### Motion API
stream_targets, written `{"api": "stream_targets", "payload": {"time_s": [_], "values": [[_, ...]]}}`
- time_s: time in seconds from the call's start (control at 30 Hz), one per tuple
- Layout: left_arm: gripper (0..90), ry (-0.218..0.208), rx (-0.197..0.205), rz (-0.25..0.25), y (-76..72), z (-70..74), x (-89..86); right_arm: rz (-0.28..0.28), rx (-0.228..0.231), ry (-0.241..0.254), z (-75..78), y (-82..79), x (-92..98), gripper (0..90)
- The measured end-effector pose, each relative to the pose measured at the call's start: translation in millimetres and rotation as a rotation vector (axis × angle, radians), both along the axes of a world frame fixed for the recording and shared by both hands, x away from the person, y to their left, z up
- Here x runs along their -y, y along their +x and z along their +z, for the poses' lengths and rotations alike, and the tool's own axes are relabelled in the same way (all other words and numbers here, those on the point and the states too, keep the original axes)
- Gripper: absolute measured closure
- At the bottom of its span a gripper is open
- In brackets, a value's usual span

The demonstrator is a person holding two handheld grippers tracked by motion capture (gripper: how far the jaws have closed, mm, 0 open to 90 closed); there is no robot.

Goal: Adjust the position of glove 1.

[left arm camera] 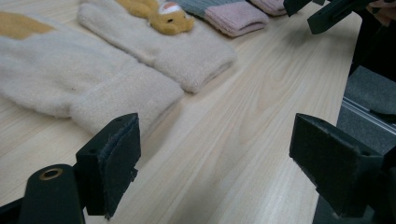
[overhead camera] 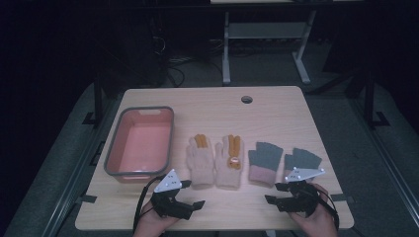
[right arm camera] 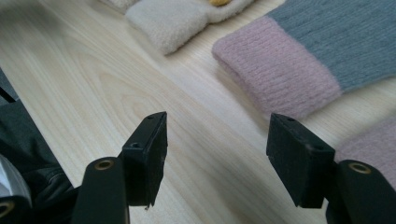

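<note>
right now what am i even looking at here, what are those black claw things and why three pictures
A person sits at a wooden table holding a hand-held two-jaw tool in each hand: the left gripper and the right gripper. The high view looks down from above. The other two pictures come from cameras riding on each tool, looking along its black jaws. On the table lie two cream gloves with orange fingertips, two grey gloves with pink cuffs, and a pink bin. Both sets of jaws stand open and hold nothing.
</note>
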State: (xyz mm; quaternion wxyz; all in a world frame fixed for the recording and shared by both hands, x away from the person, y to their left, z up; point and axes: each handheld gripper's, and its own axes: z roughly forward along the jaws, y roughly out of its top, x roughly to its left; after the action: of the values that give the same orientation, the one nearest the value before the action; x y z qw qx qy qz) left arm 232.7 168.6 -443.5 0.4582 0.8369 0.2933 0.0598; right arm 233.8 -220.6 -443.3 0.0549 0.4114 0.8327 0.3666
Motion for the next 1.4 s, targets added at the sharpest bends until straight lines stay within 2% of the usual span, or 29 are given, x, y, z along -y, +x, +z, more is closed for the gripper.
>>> {"api": "stream_targets", "payload": {"time_s": [0.13,0.33,0.4,0.53,0.67,0.7,0.9,1.17,1.4], "values": [[16.6,0.007,0.010,0.004,-0.4,0.7,0.8,0.012,0.002,-0.009,0.7,-3.1,-1.4,37.6],[16.7,0.009,0.004,0.002,-0.9,-1.2,1.0,0.021,0.013,-0.005,2.8,-5.4,-1.1,37.2],[16.7,0.017,0.019,0.013,-2.0,0.0,0.1,0.024,0.014,-0.021,6.1,-5.3,-5.0,37.1],[16.6,0.010,0.003,0.024,-0.9,-1.2,-2.6,0.036,0.008,-0.021,6.6,-3.4,-10.0,36.9],[16.6,0.019,0.027,0.027,-3.0,2.0,-2.2,0.044,0.003,-0.053,6.8,0.1,-18.0,34.3],[16.6,0.018,0.031,0.027,-3.3,2.5,-2.5,0.040,-0.007,-0.074,8.4,-0.1,-20.0,34.0],[16.6,0.008,0.014,0.033,-2.2,1.3,-2.5,0.065,0.007,-0.089,16.3,-2.5,-27.9,33.1],[16.6,-0.008,0.014,0.054,-1.3,2.9,-5.6,0.097,-0.003,-0.089,31.0,6.9,-34.5,31.1],[16.7,-0.010,0.021,0.051,-1.9,4.9,-4.9,0.162,-0.019,-0.109,49.8,24.5,-46.3,29.3]]}}
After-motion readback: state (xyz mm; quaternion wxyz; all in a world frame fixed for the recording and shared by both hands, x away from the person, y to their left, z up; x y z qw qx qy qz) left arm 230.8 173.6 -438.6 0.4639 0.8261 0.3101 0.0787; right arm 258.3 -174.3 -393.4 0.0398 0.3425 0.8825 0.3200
